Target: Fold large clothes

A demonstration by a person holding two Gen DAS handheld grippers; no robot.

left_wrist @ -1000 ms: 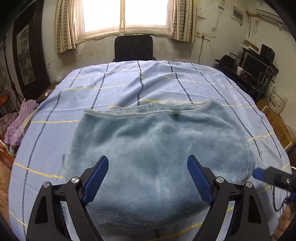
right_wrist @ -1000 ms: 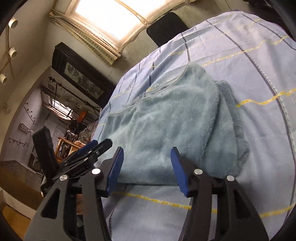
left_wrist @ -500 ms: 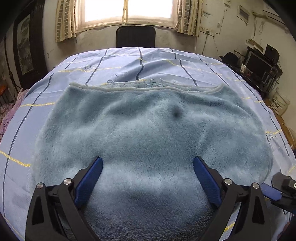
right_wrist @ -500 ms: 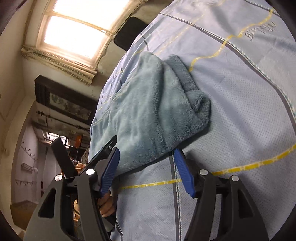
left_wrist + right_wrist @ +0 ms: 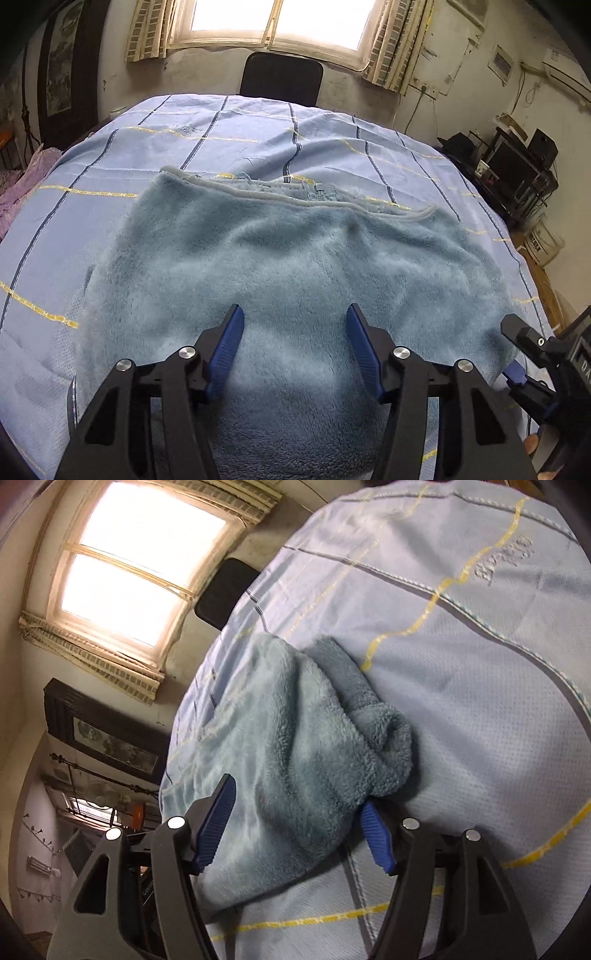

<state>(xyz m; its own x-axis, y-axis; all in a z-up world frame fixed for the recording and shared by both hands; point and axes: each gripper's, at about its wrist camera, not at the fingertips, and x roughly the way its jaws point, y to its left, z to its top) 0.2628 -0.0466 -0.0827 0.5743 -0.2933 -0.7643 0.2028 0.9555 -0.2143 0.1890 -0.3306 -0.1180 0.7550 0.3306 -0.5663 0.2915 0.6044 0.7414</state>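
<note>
Two grippers are working the near edge of the fleece garment [image 5: 295,266], which lies partly folded on the blue checked bedsheet [image 5: 229,125], its trimmed hem toward the chair [image 5: 280,77] and window [image 5: 273,18]. Your left gripper [image 5: 295,343] has its jaws spread, with the plush pile between and under the blue pads; I cannot tell whether they touch the fabric, and nothing is pinched. Your right gripper [image 5: 295,827] is at the near right corner, jaws also apart, straddling the bunched roll of fleece [image 5: 384,738] there; the cloth lies between the pads [image 5: 218,823] but is not yet clamped.

The main risk, as I judge it, is the thickness of that corner roll: close there and you may catch only the top layer, so the under layers slip out and the fold skews. You could also nip the bedsheet with the lower pad, since it sits right against the sheet, and drag it along. With the left side unsecured, a one-sided lift would likely twist the garment.
</note>
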